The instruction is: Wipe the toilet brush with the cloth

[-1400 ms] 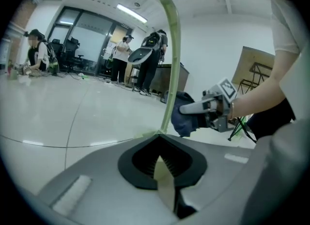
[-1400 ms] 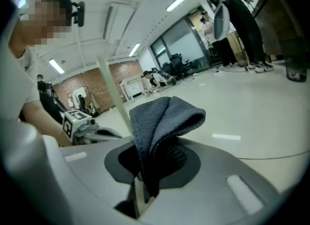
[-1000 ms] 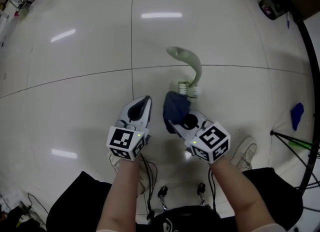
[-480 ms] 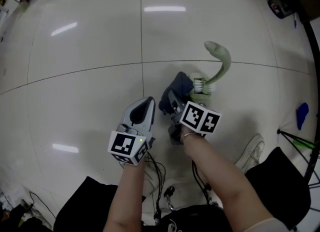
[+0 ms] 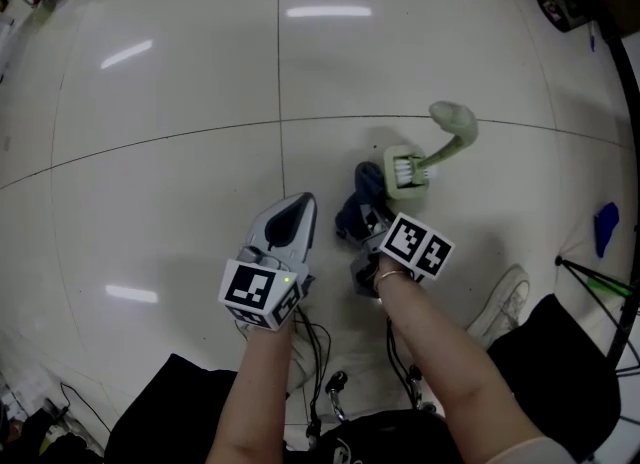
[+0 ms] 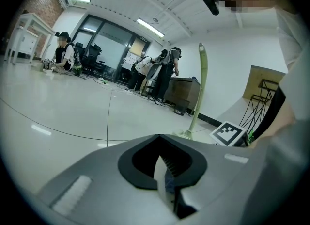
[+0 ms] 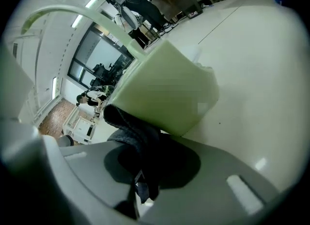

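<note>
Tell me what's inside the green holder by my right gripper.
The toilet brush stands in the holder; its white bristles show at the opening. The holder's walls hide the lower part of the brush head and the holder's bottom.

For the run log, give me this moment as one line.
right gripper: shut on cloth | cloth: touching toilet brush base | left gripper: shut, empty

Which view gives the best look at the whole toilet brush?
The head view: the toilet brush shows whole, from its pale green holder to its curved tip. The left gripper view shows it farther off, a thin upright handle. The right gripper view shows mostly the holder, close up behind the cloth.
</note>
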Demonstrator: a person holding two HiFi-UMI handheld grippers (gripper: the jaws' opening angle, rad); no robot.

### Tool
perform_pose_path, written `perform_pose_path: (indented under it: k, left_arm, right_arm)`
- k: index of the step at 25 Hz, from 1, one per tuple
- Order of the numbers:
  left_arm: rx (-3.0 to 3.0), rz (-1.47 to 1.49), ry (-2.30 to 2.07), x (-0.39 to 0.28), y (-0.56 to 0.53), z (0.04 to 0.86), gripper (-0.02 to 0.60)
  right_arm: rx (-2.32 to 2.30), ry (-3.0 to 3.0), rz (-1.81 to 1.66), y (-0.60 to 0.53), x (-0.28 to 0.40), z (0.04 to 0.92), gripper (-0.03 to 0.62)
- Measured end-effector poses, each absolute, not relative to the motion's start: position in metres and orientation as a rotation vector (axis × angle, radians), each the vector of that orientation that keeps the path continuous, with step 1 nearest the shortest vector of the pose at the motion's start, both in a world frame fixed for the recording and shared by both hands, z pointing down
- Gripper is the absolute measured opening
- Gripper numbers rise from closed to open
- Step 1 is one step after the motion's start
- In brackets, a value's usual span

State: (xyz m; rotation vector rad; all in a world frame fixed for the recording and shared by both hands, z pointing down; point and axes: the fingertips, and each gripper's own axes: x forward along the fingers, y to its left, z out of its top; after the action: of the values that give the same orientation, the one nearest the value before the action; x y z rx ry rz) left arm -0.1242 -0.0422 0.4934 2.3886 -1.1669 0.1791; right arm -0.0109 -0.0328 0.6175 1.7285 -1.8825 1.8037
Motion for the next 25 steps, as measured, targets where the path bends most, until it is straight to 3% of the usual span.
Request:
perform_pose_path:
  k: [8,13,19,25]
  left_arm:
    - [2.43,0.17,-1.144,-0.093,-0.05,0.474,0.006]
    - [2.477,0.057,-1.211,-0.079,-0.082,0.414,0.006]
    - [2.67,-0.173,-1.33,-0.072,-0.104,0.268,0.005]
    - [2.851,-0.099,-1.241,-0.046,-0.1,0.211,0.006]
  right_arm:
    - [1.622,-1.721,1.959,0.029,0.019,0.636,0.064]
    - [1.748,-1.694,1.765,0.038,0.09,0.601,0.063]
    - [1.775,-2.135,1.258,-0.041,0.138,0.44,0.063]
    - [1.49,-2.66,0.84,-0.093,0.076,0.253,0.063]
